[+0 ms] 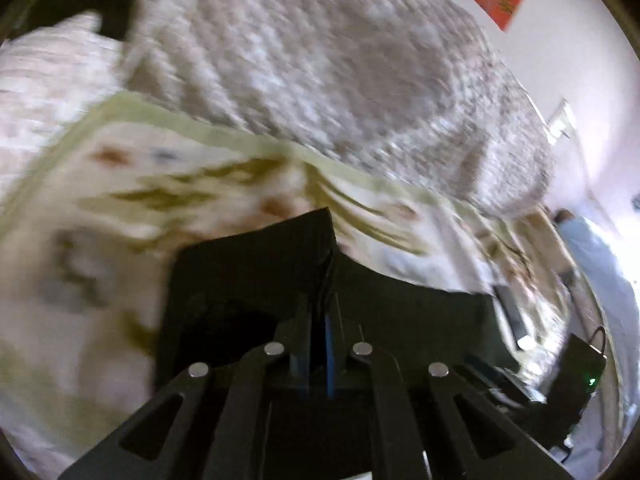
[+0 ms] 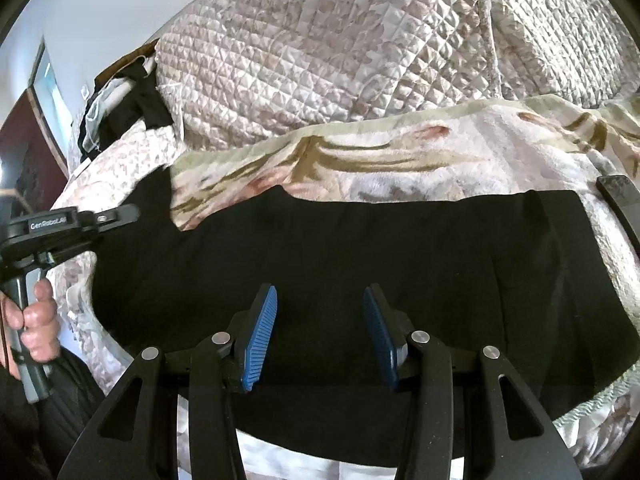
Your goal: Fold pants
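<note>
Pants [image 2: 340, 264] lie spread as a black band across the floral blanket [image 2: 400, 160] on the bed, in front of the quilted bedding [image 2: 320, 48]. Your right gripper [image 2: 320, 320] hovers just above the near part of the cloth with its blue pads [image 2: 260, 332] spread wide and nothing between them, a stance that suits waiting or lining up a fresh grasp. Your left gripper [image 1: 320, 320] has its fingers pressed together on a corner of the black fabric, which stands up past the tips; holding an edge this way suits carrying it over for a fold. Motion blur in the left wrist view prevents you from confirming where that corner sits over the blanket. Judged from the wide flat spread, folding is at an early stage.
</note>
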`<state>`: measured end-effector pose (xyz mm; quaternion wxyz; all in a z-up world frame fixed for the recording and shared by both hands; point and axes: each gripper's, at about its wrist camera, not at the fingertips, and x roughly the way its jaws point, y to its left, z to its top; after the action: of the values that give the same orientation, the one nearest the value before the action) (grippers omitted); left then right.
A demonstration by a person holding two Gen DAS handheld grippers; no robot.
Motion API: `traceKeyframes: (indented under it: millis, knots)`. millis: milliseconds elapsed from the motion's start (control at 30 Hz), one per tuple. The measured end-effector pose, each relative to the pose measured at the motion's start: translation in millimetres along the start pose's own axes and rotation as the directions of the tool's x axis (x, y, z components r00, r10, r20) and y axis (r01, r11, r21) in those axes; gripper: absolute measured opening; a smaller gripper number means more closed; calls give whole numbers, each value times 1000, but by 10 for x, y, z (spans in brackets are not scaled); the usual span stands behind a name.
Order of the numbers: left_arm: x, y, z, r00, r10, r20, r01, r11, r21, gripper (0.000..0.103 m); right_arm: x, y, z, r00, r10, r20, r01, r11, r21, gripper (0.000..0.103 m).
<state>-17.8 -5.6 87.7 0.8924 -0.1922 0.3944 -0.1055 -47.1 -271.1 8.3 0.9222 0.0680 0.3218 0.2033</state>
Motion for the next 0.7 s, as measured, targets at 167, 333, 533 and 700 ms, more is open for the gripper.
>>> traceKeyframes:
  millis: [167,333,533,700]
  knots:
    - [581,-446,-199,984,-116,-135,119,993,13,6,-18,-106,-26,1000,-11,-10,11,1000,27,46]
    - [723,-559,-340,961,-179,-211,182,983,-5,18,-16,-154,-31,1000,-5,-17,5,999,47,46]
    - [238,-409,-201,975,-197,-100,199,980,18,42,-21,-142,-38,1000,6,-19,-5,999,41,46]
    - [-3,23,-105,1000,-8,-14,9,999,45,42,41,-77,-66,996,80,-50,-77,995,62,46]
